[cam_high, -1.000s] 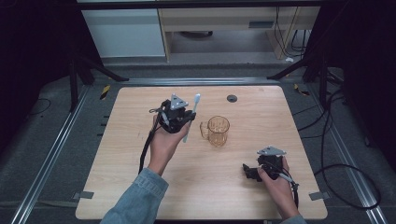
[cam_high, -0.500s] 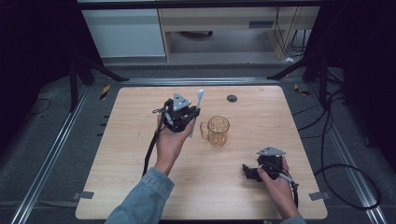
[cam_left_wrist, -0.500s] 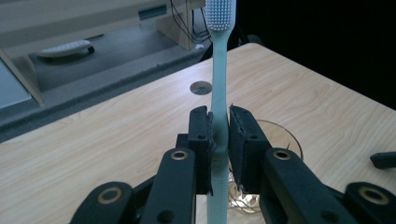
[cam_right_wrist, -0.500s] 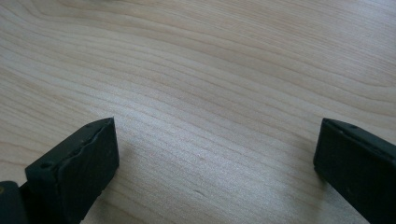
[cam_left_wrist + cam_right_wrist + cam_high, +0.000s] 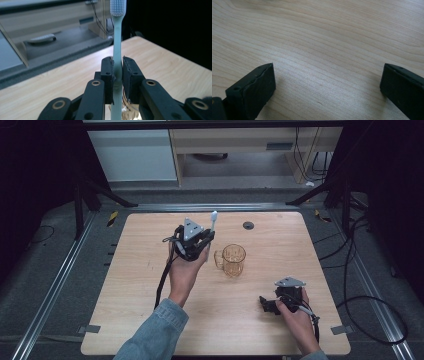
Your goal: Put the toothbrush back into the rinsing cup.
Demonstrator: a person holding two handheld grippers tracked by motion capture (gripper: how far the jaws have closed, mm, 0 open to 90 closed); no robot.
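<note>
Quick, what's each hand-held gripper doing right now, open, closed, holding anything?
Left hand-held gripper: closed on the toothbrush, bristles up.
Right hand-held gripper: open, holding nothing, over the table.

Looks like a lab or test bay; wooden table [image 5: 150, 320] ringed by metal rails [image 5: 45, 305], black stands [image 5: 80, 200], loose cables [image 5: 370, 320]; pale cabinets [image 5: 135, 155] behind.

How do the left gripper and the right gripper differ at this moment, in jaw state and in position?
The left gripper is shut on a pale toothbrush, bristles up; the right gripper stands wide open and holds nothing. The left is lifted beside the amber mug; the right sits low over bare table near the front edge. Both have black jaws.
</note>
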